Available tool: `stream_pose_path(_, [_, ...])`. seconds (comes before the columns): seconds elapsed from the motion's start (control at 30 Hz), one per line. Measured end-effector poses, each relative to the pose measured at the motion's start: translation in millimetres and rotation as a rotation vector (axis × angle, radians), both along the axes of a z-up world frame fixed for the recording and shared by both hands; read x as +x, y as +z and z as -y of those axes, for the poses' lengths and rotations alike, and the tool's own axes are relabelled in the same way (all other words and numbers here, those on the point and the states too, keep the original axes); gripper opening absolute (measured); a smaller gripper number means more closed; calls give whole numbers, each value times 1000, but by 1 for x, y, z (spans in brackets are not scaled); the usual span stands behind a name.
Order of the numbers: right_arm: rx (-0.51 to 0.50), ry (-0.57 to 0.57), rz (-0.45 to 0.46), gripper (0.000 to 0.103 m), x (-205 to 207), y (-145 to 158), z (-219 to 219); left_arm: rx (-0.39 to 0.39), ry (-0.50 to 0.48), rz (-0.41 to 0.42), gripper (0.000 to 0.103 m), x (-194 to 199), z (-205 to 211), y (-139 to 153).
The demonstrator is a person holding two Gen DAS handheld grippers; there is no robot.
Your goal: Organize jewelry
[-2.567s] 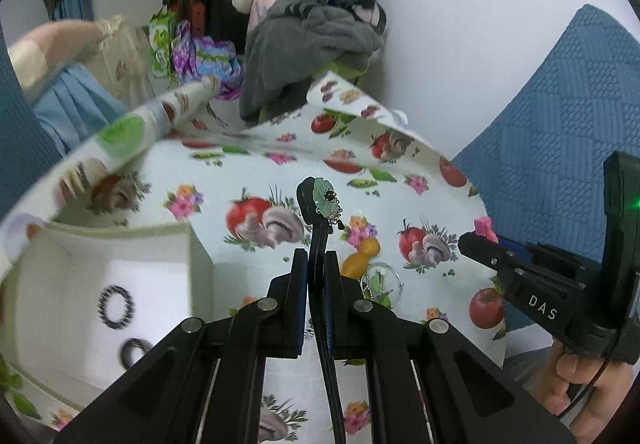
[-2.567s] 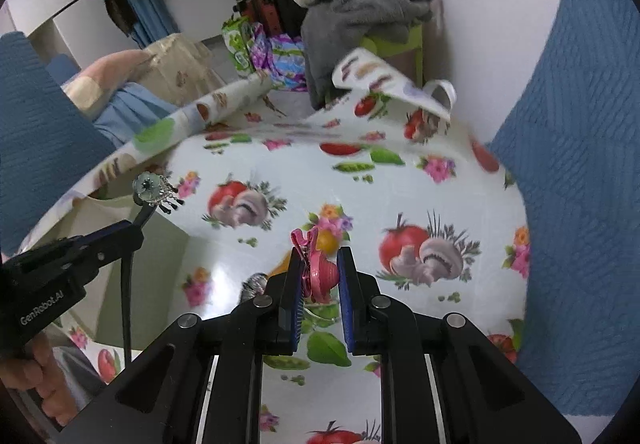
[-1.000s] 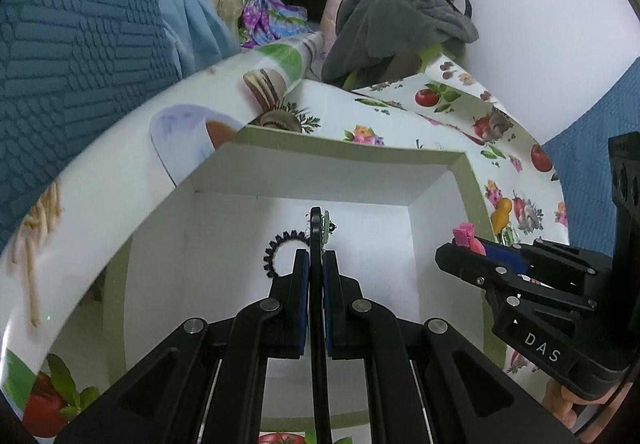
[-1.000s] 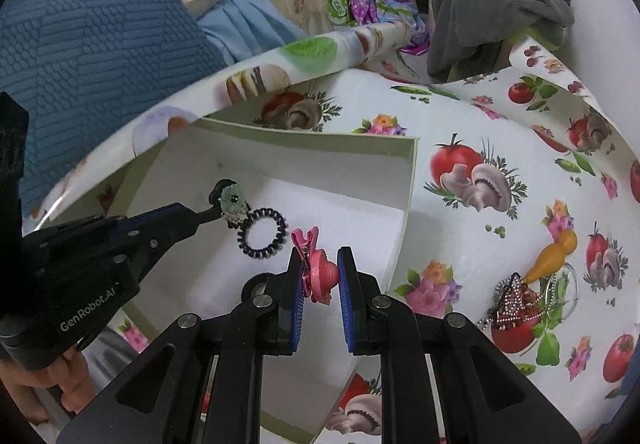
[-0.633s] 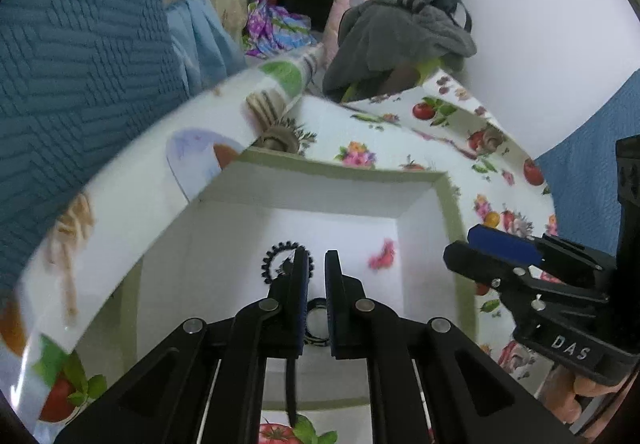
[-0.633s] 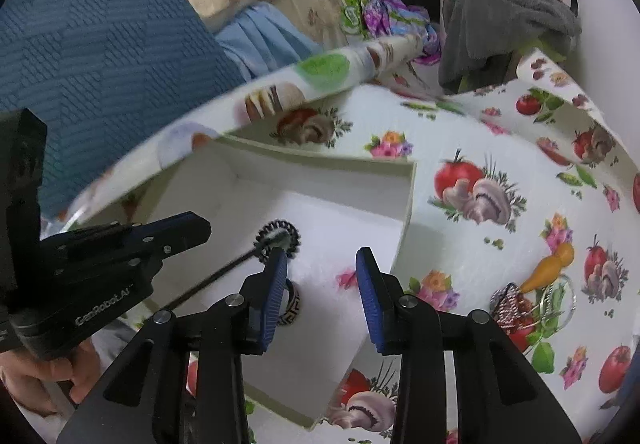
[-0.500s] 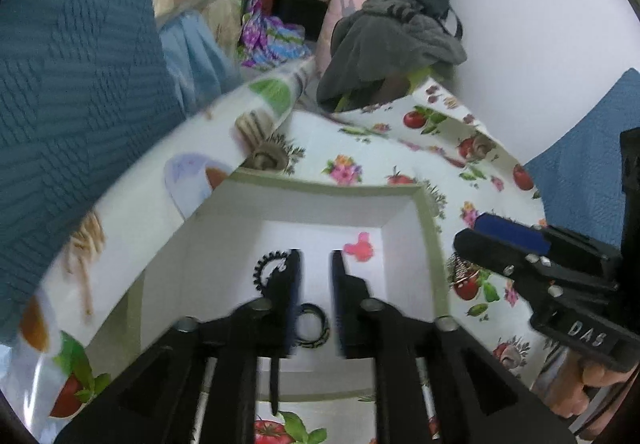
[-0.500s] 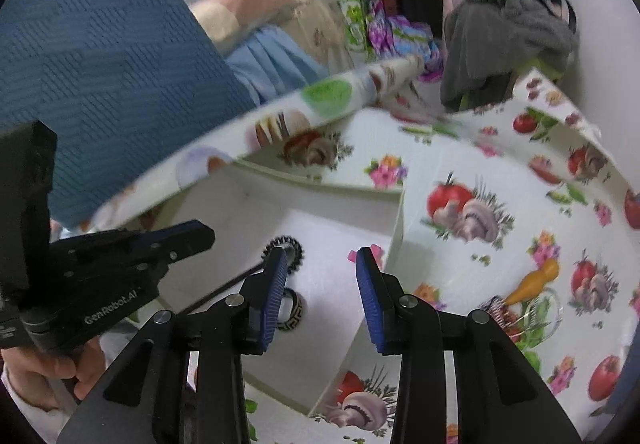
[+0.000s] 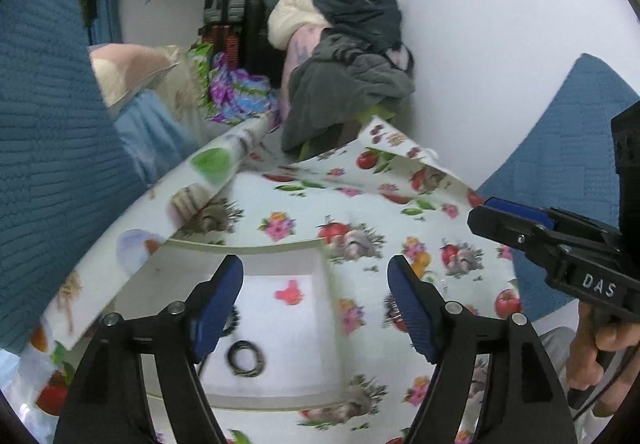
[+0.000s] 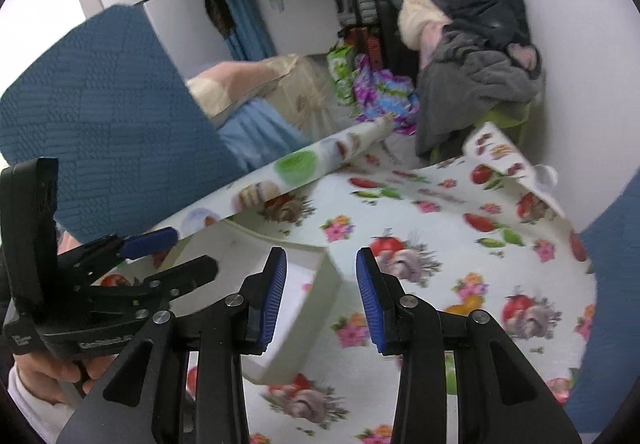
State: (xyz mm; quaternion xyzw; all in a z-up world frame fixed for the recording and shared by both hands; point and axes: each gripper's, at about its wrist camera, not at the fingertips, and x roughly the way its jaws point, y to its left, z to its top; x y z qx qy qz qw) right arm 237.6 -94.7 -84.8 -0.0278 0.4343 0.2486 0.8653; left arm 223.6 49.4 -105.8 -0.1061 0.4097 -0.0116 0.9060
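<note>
I am holding the left tongs (image 9: 316,296) above the white box (image 9: 280,398) on the counter (image 9: 400,212); their jaws are standing wide with nothing between them, having just been opening. The pink clip (image 9: 289,291) is lying on the box floor near its far wall. A black hair tie (image 9: 245,358) is lying nearer me in the same box, and a second dark ring is peeking out behind the left blue pad (image 9: 218,304), too blurred to name for sure. The right tongs (image 10: 322,296) are hanging over the box's right wall (image 10: 308,324), jaws parted about halfway and gripping nothing. A dark sparkly jewelry piece (image 9: 394,314) is sitting on the fruit-print cloth just right of the box, partly hidden by the other pad. A hand (image 9: 600,348) is gripping the right tool's handle.
</note>
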Motion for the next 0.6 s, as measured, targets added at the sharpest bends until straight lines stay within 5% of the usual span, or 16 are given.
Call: stream_pose_path(0.6, [-27, -160, -13, 34, -5, -42, 125, -76, -99, -5, 67, 16, 94, -46])
